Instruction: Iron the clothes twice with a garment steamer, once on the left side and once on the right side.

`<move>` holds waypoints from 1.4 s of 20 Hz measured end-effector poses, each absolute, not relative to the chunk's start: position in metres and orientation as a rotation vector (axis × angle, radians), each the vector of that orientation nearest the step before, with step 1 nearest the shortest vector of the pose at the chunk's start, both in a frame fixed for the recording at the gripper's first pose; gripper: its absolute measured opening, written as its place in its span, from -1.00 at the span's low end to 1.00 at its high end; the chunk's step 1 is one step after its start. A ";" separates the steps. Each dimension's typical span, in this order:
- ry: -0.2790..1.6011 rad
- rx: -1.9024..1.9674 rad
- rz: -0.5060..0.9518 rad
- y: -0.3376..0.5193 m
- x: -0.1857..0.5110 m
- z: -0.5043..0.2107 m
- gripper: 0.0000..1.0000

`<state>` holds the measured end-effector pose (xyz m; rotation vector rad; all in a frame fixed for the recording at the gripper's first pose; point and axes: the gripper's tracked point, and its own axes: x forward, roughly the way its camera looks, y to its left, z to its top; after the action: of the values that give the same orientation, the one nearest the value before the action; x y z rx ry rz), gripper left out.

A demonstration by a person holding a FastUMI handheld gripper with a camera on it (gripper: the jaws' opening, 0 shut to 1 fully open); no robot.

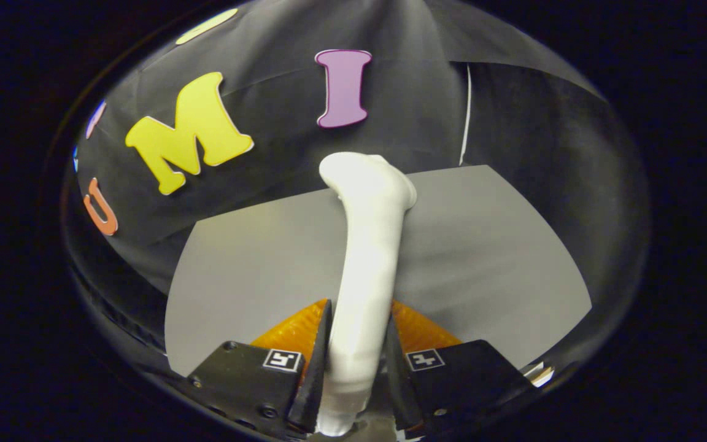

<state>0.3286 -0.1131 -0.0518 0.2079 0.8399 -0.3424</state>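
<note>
White steamer [369, 245] stands up btwn the gripper [356, 356] fingers, both pressing its handle, head at far end, tilted a bit right. Beyond it a grey table [255, 270], black cloth wall [513, 123] at the back.

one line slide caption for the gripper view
Gripper shut on white garment steamer, its head raised over the grey table.

My table [255, 270] is a plain grey surface stretching ahead of my gripper [356, 344] to the black cloth wall [531, 123]; soft shadows cross it.
</note>
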 end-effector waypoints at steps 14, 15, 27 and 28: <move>0.565 0.357 -0.331 -0.096 0.323 -0.013 -0.32; 0.551 0.351 -0.320 -0.093 0.319 -0.008 -0.32; 0.321 0.227 -0.211 -0.003 0.282 0.070 -0.32; 0.297 0.214 -0.200 0.008 0.277 0.077 -0.32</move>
<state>0.2774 0.0078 0.0774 0.2139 0.2966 -0.2004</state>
